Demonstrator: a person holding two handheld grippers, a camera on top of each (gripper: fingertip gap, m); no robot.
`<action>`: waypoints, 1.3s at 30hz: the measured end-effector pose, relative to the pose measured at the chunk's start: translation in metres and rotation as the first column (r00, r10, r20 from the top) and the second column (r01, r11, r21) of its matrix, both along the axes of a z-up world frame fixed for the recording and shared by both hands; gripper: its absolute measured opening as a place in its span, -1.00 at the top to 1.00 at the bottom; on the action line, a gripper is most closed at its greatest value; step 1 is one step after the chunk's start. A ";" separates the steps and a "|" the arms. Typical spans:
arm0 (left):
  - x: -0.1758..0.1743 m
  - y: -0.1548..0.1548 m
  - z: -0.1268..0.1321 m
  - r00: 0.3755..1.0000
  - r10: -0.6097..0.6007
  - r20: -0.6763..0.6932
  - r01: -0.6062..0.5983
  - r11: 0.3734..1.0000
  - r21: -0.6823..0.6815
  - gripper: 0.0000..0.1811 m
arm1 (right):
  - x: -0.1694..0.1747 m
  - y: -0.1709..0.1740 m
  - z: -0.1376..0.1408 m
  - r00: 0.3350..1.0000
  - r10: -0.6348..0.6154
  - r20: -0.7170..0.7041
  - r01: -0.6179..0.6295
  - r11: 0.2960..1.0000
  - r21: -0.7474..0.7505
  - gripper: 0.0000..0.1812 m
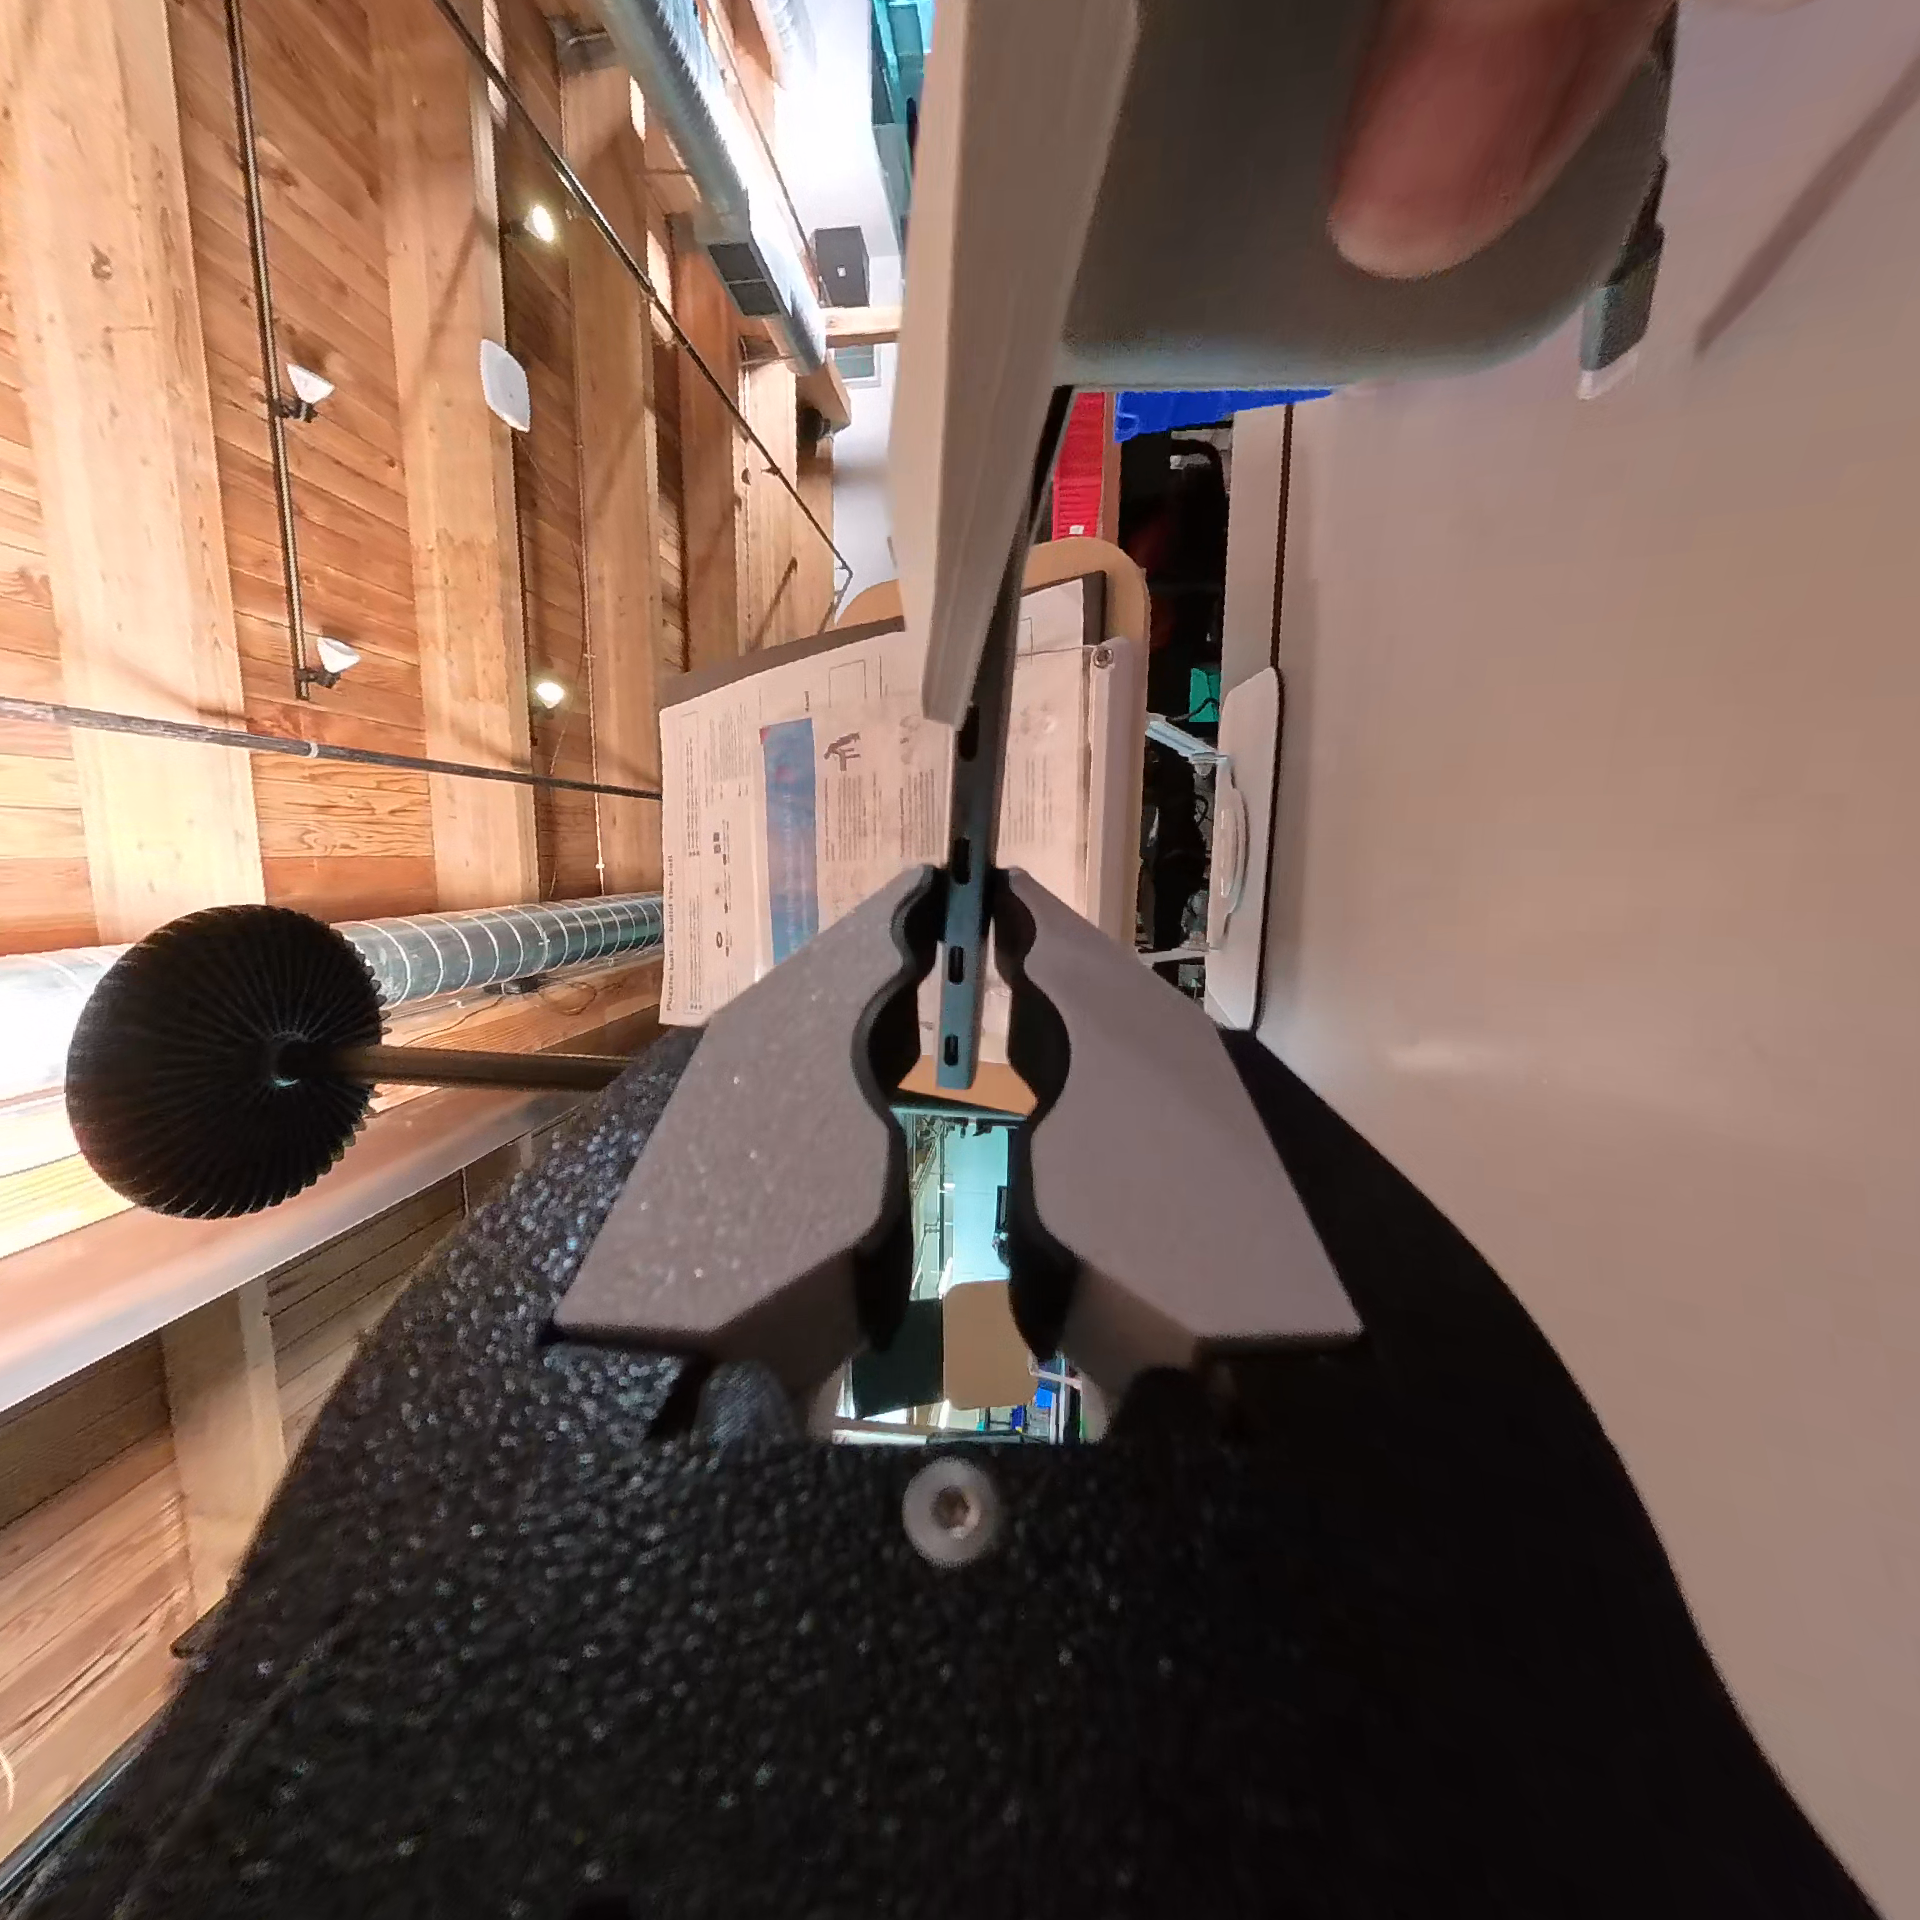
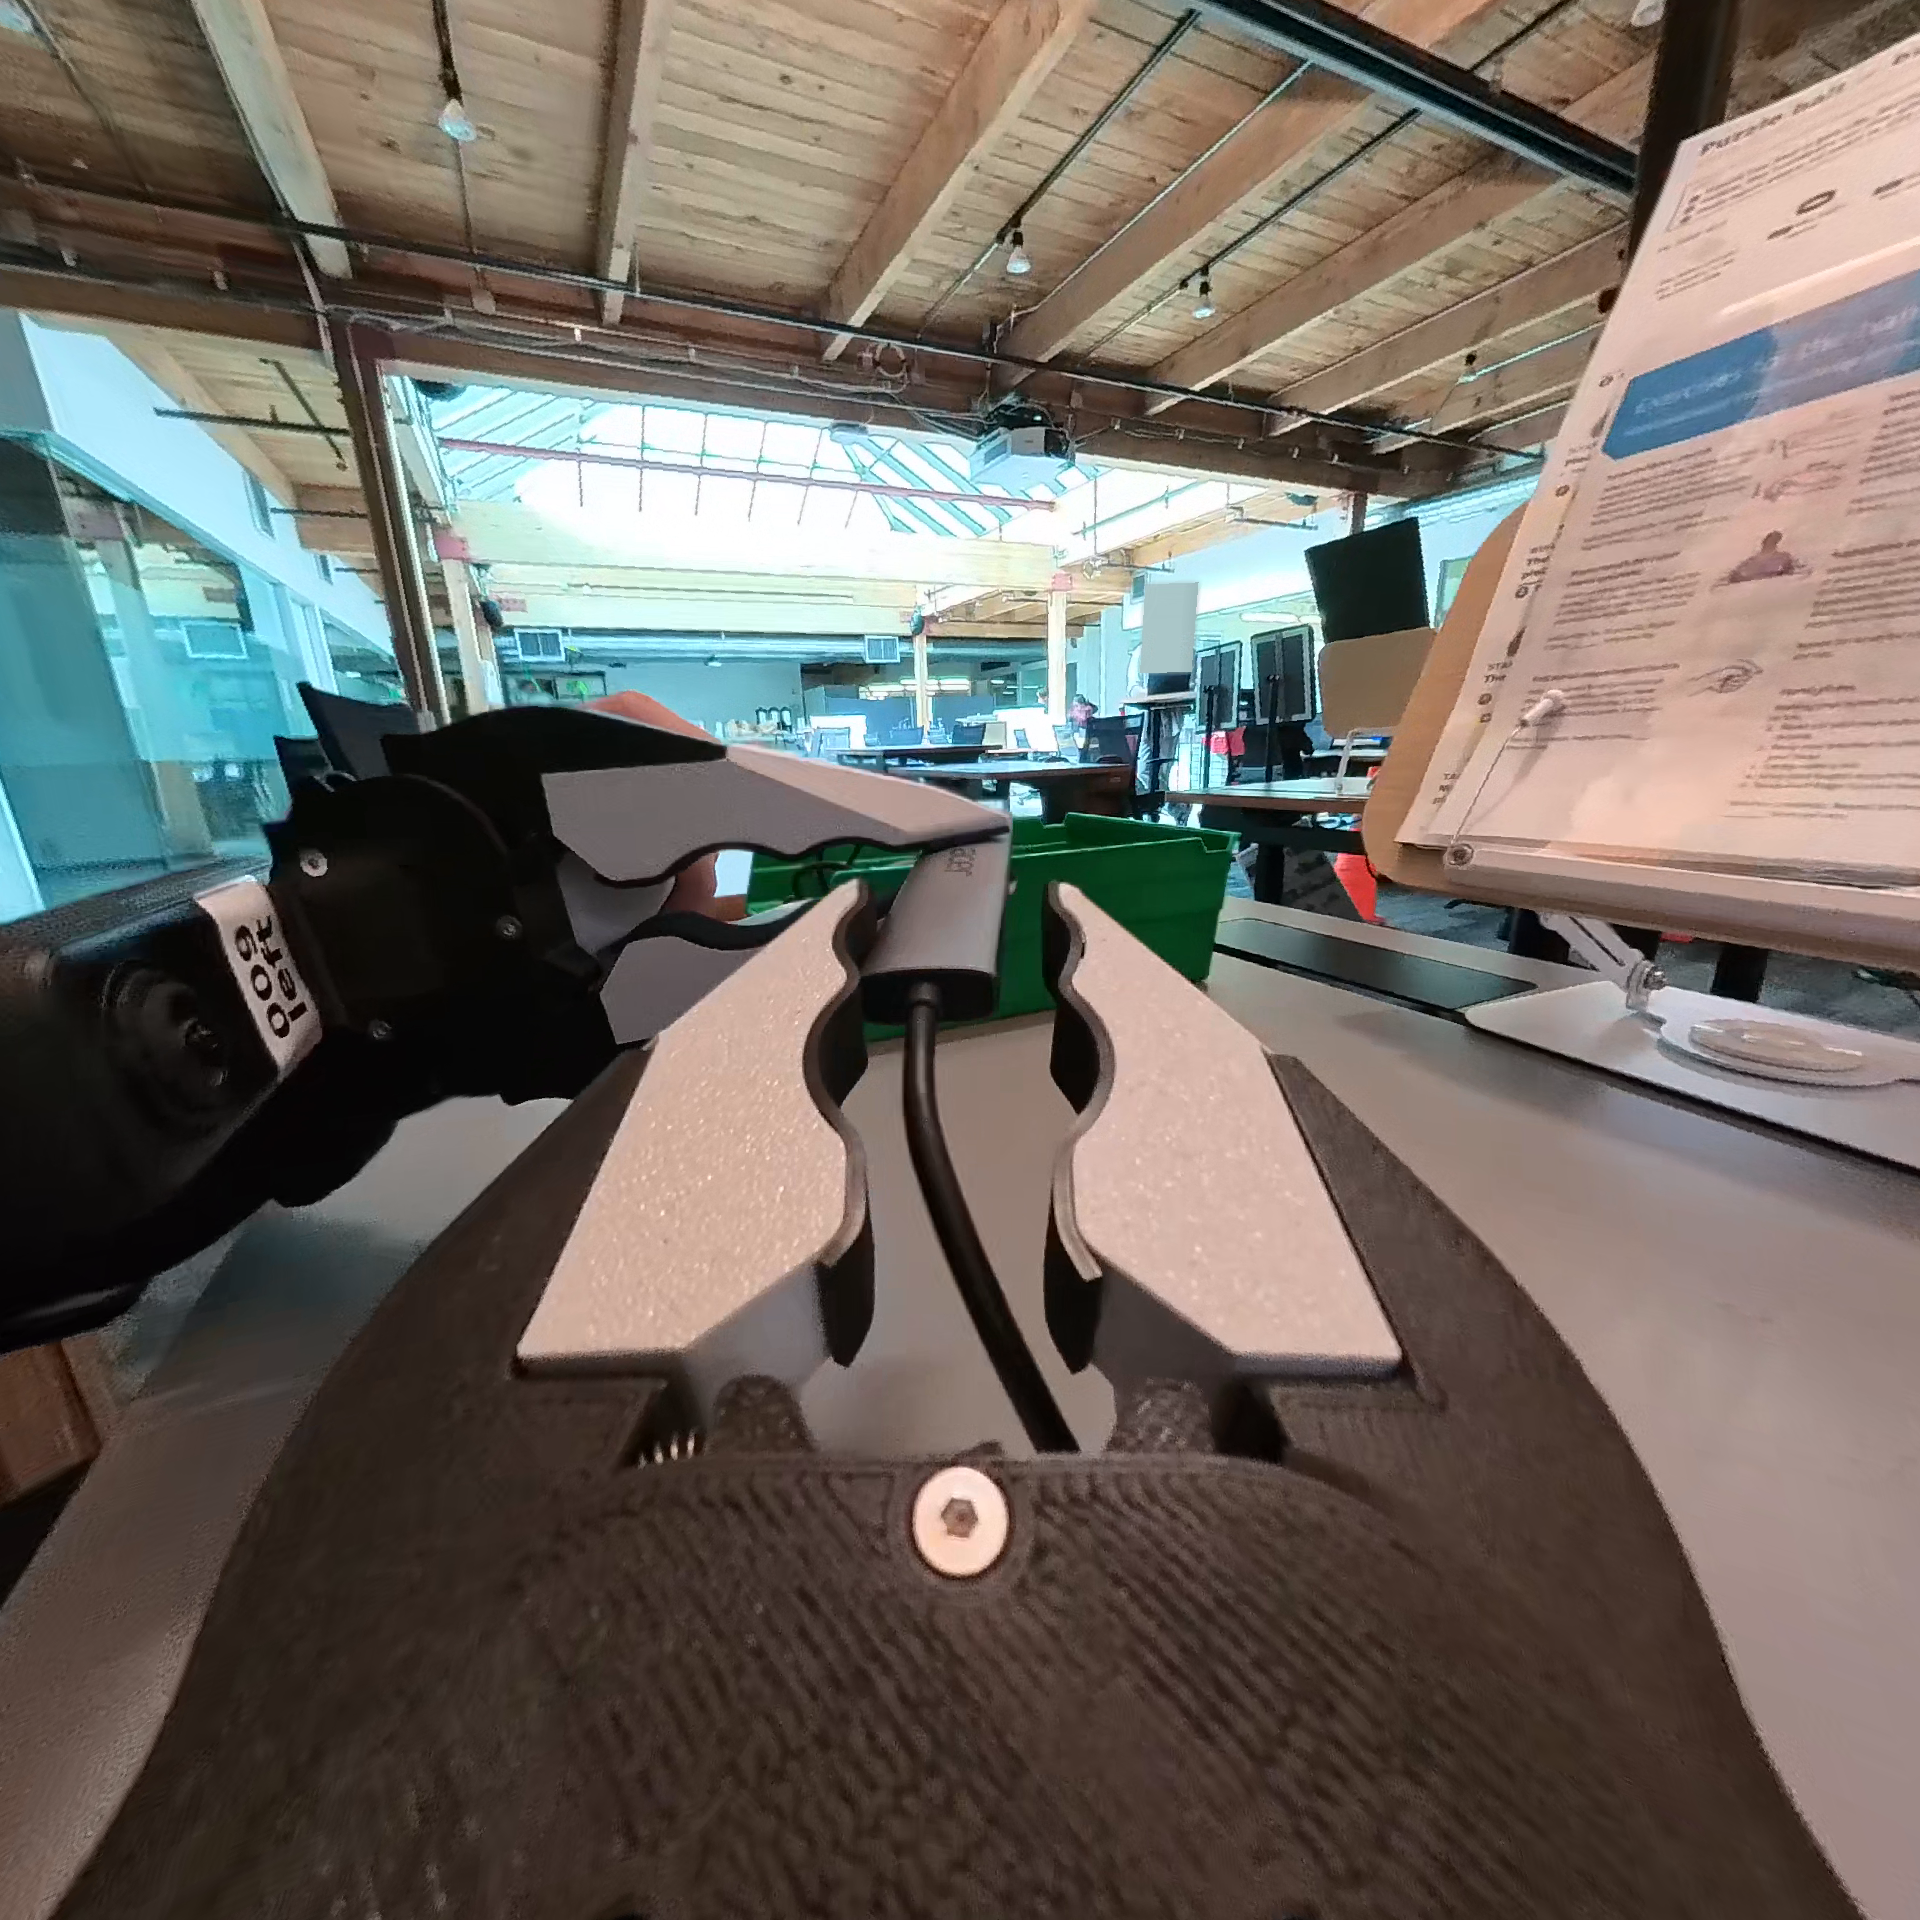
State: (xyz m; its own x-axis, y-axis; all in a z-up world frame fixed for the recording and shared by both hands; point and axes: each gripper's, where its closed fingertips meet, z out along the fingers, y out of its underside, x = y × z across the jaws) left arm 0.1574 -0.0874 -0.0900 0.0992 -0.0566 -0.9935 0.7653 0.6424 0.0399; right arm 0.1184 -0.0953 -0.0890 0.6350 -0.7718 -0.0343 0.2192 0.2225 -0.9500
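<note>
Left gripper point(image 1: 964, 883) perhaps pinches adapter point(image 2: 940, 920)

An adapter point(image 2: 940, 914) with its cable point(image 2: 951, 1195) is sitting between the right tongs point(image 2: 961, 914) above the bench point(image 2: 1558, 1195), the left tongs point(image 2: 831, 831) reaching in from the left; a bin point(image 2: 1122, 883) is standing behind, a document stand point(image 2: 1714, 623) to the right.

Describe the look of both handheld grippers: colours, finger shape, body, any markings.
Each gripper, left and right, has two matte grey fingers with black wavy inner pads, mounted on a black textured printed body with one silver hex screw. The left one, seen from the right wrist view, bears a white label with black writing.
</note>
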 end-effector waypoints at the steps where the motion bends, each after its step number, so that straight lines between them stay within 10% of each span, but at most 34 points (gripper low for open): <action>1: 0.001 0.001 -0.002 1.000 0.001 -0.006 -0.001 1.000 0.004 0.92 | 0.000 0.002 -0.001 1.000 -0.006 0.006 0.006 1.000 -0.024 0.70; 16: 0.006 -0.005 -0.004 0.963 -0.054 -0.263 0.017 0.989 -0.144 0.87 | 0.002 -0.012 -0.001 0.989 -0.149 -0.015 0.147 0.987 -0.065 0.76; 28: 0.017 0.046 0.007 0.441 -0.402 -0.802 -0.229 0.814 -0.534 0.67 | 0.008 -0.026 -0.002 0.981 -0.192 -0.034 0.191 0.981 -0.035 0.76; 39: 0.045 0.088 0.019 0.323 -0.411 -0.853 -0.393 0.761 -0.515 0.69 | 0.011 -0.031 -0.006 0.975 -0.218 -0.047 0.216 0.976 -0.036 0.76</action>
